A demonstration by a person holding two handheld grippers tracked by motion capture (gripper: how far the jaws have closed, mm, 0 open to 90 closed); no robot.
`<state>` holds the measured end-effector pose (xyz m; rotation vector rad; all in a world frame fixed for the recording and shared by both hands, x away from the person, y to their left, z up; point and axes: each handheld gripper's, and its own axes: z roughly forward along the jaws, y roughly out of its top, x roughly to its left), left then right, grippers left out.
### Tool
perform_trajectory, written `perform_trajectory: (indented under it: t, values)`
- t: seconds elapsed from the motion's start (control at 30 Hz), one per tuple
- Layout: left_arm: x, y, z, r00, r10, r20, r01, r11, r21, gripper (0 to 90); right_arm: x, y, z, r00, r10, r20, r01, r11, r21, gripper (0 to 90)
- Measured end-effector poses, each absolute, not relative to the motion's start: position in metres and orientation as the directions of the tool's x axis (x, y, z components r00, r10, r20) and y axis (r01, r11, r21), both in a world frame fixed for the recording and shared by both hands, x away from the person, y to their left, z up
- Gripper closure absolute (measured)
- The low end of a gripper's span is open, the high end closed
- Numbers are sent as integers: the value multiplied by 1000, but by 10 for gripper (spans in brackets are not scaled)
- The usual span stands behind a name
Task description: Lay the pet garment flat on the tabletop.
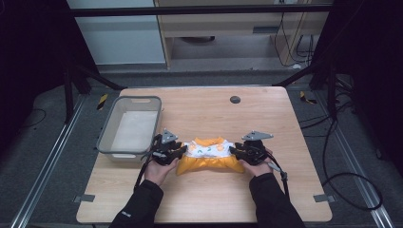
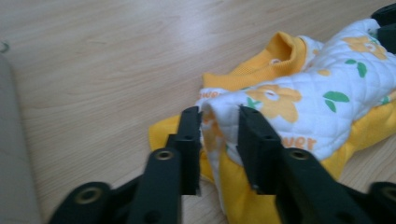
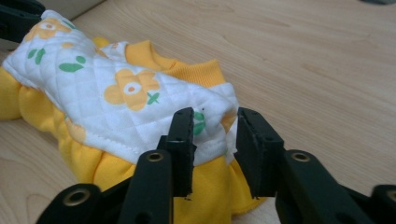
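At the lower middle of the high view, the folded yellow garment (image 1: 209,154) lies on the surface (image 1: 266,118), my left claw (image 1: 177,153) and right claw (image 1: 236,153) at its two ends. Both stand apart around a quilted edge, pads not pressing. I judge I should back both straight out, level, so the fold keeps beside the grey bin (image 1: 129,127).

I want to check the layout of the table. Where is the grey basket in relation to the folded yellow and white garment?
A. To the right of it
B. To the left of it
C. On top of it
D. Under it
B: in the high view the grey basket stands at the table's left side, while the garment lies right of it.
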<state>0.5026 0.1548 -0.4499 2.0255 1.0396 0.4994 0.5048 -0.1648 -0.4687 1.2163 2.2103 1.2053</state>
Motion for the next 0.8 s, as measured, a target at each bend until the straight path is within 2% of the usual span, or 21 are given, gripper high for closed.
perform_trajectory:
  t: [0.23, 0.53, 0.8]
  values:
    - [481, 180, -438, 597, 802, -26, 471, -325, 820, 393, 478, -184, -444, -605, 792, 89, 462, 257, 849, 546]
    - [451, 190, -452, 627, 779, -14, 476, -369, 798, 359, 446, -202, -460, -637, 767, 69, 476, 322, 819, 486]
    - [451, 184, -478, 646, 763, -17, 516, -421, 746, 356, 447, -201, -482, -637, 767, 79, 516, 349, 782, 499]
